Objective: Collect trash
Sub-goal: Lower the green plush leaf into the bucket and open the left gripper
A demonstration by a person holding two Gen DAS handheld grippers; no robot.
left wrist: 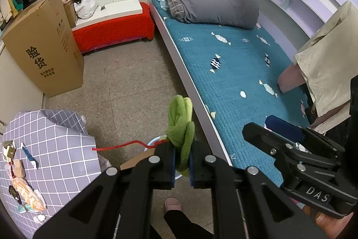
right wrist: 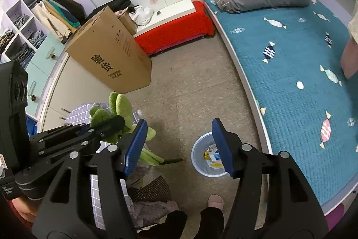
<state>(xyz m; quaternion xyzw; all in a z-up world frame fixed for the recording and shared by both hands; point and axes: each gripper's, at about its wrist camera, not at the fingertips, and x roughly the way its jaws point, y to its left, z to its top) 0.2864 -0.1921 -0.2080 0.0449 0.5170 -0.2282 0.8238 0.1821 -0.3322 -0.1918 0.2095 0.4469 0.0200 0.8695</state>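
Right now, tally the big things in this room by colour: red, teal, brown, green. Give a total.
Red: 1, the bench cover
Teal: 1, the bed sheet
Brown: 1, the cardboard box
Green: 1, the fuzzy cloth clamped in the left gripper
Total: 4

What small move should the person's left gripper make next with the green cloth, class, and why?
Probably carry it across until it hangs over the bin, then open. The left gripper is shut on the green cloth, while the right gripper is open and empty above the bin, which already holds scraps.
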